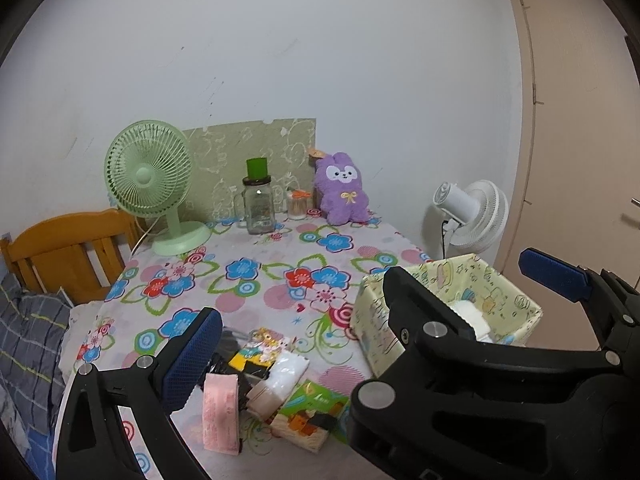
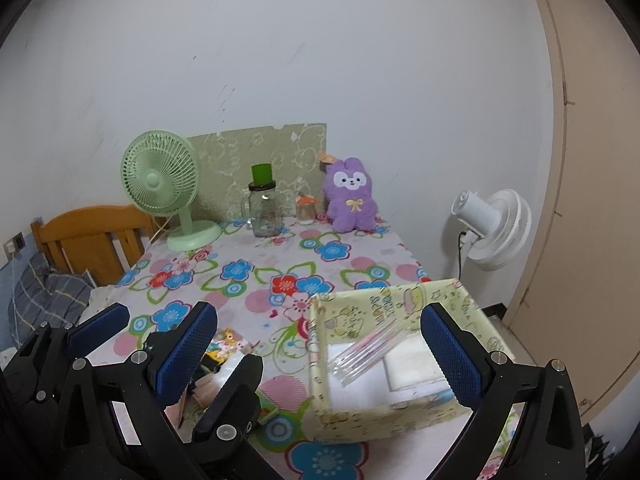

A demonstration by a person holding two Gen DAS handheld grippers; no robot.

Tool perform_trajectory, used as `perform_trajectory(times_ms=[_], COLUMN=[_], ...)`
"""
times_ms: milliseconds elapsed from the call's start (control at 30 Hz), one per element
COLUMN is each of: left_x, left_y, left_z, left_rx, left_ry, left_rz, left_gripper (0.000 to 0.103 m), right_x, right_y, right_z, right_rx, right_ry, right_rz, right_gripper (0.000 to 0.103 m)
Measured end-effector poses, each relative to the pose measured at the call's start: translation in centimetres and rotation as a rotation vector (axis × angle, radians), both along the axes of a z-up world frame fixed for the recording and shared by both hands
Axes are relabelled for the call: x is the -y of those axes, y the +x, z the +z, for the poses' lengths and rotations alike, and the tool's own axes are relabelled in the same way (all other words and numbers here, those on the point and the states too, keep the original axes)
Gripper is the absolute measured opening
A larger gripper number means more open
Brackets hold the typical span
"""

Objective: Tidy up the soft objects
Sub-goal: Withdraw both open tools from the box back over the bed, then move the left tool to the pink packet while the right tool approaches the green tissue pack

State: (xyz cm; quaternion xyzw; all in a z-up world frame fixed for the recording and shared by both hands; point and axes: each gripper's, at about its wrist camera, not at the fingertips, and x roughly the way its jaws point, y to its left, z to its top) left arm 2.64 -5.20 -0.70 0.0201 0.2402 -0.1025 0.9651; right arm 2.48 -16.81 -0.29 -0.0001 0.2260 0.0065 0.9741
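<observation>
A yellow patterned fabric box [image 2: 400, 408] stands at the table's near right; it also shows in the left wrist view [image 1: 492, 280]. Inside it lie white packs [image 2: 408, 364] and a clear striped packet [image 2: 368, 354]. A pile of soft packets lies near the front left: a pink pack [image 1: 218, 412], a white pack [image 1: 286, 372], a green tissue pack [image 1: 310, 412] and a cartoon-print pouch [image 1: 260, 346]. My left gripper [image 1: 380, 332] is open and empty above the pile. My right gripper [image 2: 320, 356] is open and empty, over the box's left part.
A floral cloth covers the table [image 1: 280, 256]. At the back stand a green fan [image 1: 152, 184], a glass jar with a green cup [image 1: 258, 204], a small jar [image 1: 298, 204] and a purple plush rabbit [image 1: 342, 190]. A white fan [image 1: 472, 216] and a door [image 1: 580, 120] are right, a wooden headboard [image 1: 68, 248] left.
</observation>
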Motion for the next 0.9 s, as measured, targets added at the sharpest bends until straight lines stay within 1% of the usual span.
perform_trajectory(times_ms=[400, 533, 900], left_x=[-2.6, -3.3, -5.2], left_y=[0.3, 0.3, 0.4], left_z=[-2.5, -3.4, -5.6], left_rx=[-0.029, -0.035, -0.063], left_ry=[-0.003, 0.007, 0.009], left_rz=[0.046, 0.066, 0.090], left_gripper=[0.103, 0.103, 0.103], right_x=[-2.4, -3.3, -5.2], right_y=[0.6, 0.7, 1.0], right_z=[-2.6, -3.6, -5.9], right_rx=[-0.021, -0.030, -0.047], right_ry=[0.002, -0.002, 0.010], right_rz=[0.041, 0.055, 0.077], right_gripper=[0.103, 0.103, 0.103])
